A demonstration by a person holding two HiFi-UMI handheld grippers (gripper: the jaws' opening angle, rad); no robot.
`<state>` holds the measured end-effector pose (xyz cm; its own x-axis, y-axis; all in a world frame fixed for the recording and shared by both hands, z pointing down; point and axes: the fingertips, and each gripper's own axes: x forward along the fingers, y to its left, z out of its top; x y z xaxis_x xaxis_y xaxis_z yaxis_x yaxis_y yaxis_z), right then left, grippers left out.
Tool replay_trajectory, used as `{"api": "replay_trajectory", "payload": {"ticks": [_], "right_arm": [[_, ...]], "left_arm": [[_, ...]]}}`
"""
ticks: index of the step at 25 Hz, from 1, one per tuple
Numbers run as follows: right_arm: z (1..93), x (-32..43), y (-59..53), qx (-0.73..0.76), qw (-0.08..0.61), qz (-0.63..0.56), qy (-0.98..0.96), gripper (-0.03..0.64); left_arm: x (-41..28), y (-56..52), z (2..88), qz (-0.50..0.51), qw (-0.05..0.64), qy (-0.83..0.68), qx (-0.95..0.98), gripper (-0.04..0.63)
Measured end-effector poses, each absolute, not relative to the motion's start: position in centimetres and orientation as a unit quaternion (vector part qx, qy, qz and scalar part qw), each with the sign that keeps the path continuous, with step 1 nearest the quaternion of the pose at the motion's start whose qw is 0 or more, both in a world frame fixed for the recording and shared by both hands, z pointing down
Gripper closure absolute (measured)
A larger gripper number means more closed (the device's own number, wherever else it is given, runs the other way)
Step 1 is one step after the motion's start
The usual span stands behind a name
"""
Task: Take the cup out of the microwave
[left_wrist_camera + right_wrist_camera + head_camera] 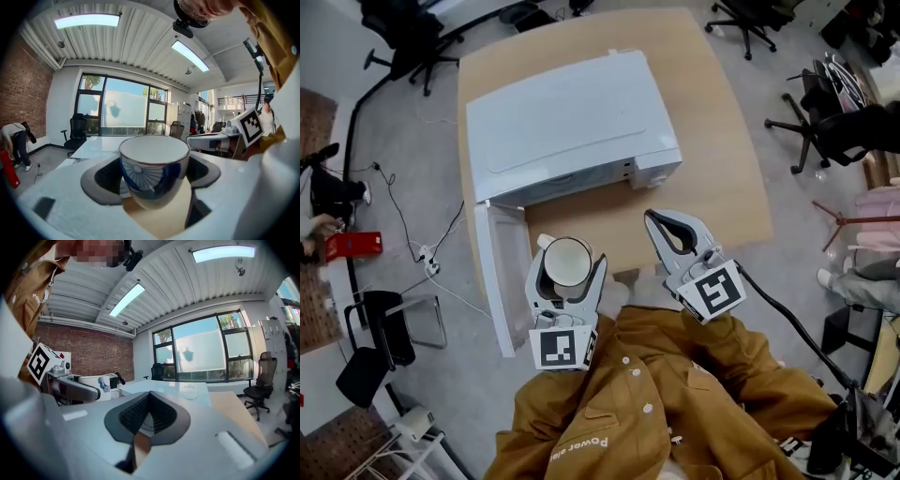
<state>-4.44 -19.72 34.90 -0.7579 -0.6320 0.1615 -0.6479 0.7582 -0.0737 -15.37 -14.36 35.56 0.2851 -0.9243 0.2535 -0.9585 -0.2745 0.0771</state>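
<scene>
A white cup (pixel 567 262) with a blue pattern and a thin red rim (pixel 153 165) sits upright between the jaws of my left gripper (pixel 566 262), which is shut on it, in front of the microwave. The white microwave (pixel 567 127) lies on the wooden table (pixel 712 150); its door (pixel 502 277) hangs open at the left, just beside the cup. My right gripper (pixel 666 222) hovers over the table's front edge to the right of the cup, its black pads (pixel 159 416) touching, nothing between them.
Office chairs (pixel 412 37) stand around the table on the grey floor. Cables and a power strip (pixel 427 258) lie on the floor at the left. A person (pixel 16 140) bends over near a brick wall. My brown jacket (pixel 675 403) fills the lower view.
</scene>
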Motion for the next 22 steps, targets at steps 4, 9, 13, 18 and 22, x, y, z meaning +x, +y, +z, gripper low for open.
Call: {"api": "replay_trajectory", "payload": {"ticks": [4,9,13,18,22], "right_arm": [[34.9,-4.4,-19.8,0.342,0.06,0.064,-0.935,0.615],[34.6,-4.4,-19.7,0.346,0.051,0.056,-0.935,0.615],[35.0,-4.0,-19.5,0.348,0.062,0.064,-0.933,0.615],[34.7,-4.3,-19.4,0.348,0.057,0.061,-0.934,0.615],[34.9,-4.2,-19.2,0.349,0.061,0.062,-0.933,0.615]], "left_arm": [[-14.9,-14.3,35.3,0.079,0.107,-0.59,0.796,0.207],[-14.6,-14.5,35.5,0.079,0.106,-0.585,0.8,0.207],[-14.2,-14.4,35.1,0.079,0.102,-0.582,0.803,0.207],[-14.4,-14.3,35.0,0.078,0.102,-0.582,0.803,0.207],[-14.3,-14.2,35.1,0.077,0.104,-0.582,0.803,0.207]]}}
